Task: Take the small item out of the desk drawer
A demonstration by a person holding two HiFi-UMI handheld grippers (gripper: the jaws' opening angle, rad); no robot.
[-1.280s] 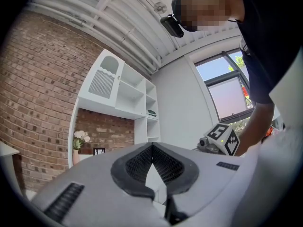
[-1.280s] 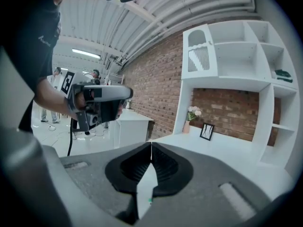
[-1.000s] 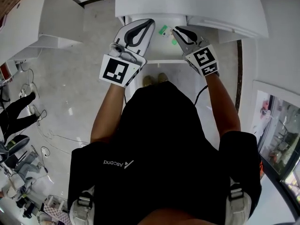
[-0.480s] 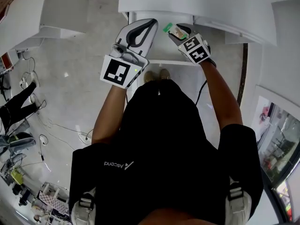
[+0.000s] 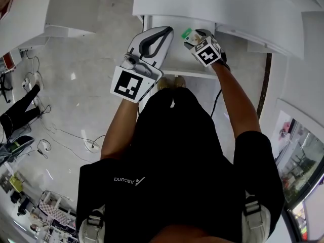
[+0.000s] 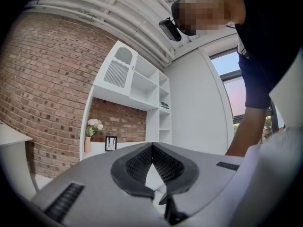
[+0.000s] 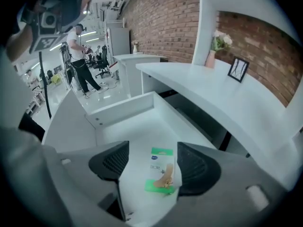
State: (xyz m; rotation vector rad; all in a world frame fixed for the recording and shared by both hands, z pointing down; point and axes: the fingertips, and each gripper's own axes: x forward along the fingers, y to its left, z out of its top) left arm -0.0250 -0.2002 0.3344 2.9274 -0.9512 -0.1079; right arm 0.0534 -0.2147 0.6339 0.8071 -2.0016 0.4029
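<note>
Below the head camera, a white desk (image 5: 228, 9) spans the top of the view, and a person (image 5: 172, 151) in a black shirt stands against it. Its white drawer (image 5: 190, 73) is pulled out toward the person, with its inside open to view. At the drawer's left side the left gripper (image 5: 165, 30) points level, its jaws closed tip to tip. Its own view looks out at a brick wall (image 6: 42, 103) and white shelves (image 6: 137, 84). Over the drawer the right gripper (image 5: 194, 36) tilts steeply down. Its jaws have just been opening and now stand apart. Between them, flat on the drawer floor, lies the small item, a green-and-white packet (image 7: 161, 170). It sits just beside the right-hand jaw, and neither pad presses on it.
</note>
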